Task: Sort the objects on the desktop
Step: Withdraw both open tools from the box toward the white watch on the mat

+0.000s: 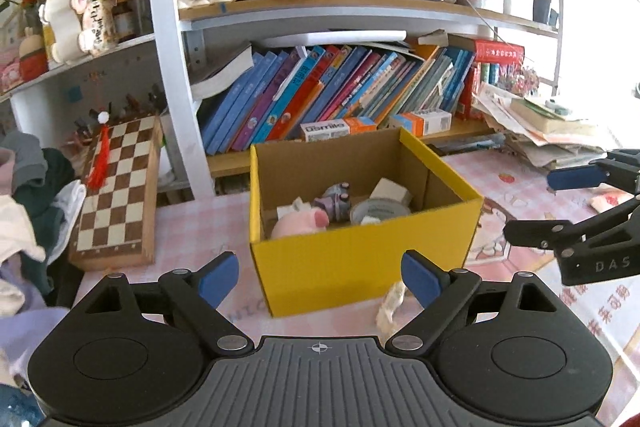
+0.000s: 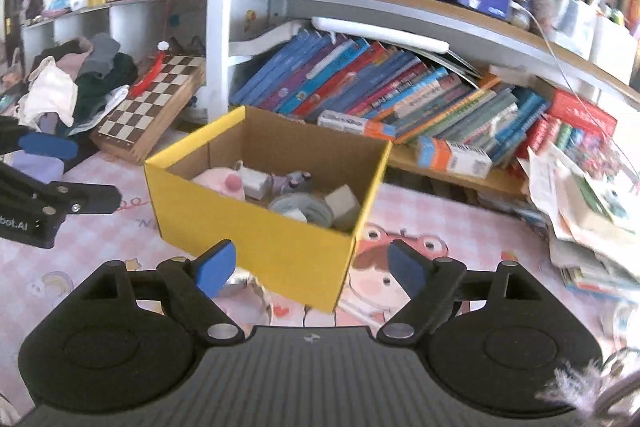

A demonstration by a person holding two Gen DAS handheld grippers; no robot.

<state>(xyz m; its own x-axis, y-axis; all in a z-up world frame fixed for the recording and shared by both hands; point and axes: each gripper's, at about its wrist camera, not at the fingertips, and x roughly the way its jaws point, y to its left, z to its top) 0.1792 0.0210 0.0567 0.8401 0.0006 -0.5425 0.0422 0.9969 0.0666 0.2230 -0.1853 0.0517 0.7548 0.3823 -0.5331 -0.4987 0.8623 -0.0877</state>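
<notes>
Pink desk mat [image 1: 520,187]: yellow box [image 1: 360,267] sits beyond both grippers' wide, seemingly empty jaws.

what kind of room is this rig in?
Probably a home study desk, maybe a child's: packed bookshelves behind it, a pink cartoon desk mat, a chessboard leaning at the side. A yellow box of small items sits in the middle.

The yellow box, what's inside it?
Inside the yellow box lie a pink plush toy, a purple figure, a grey tape roll and pale blocks. The pile hides whatever lies underneath.
</notes>
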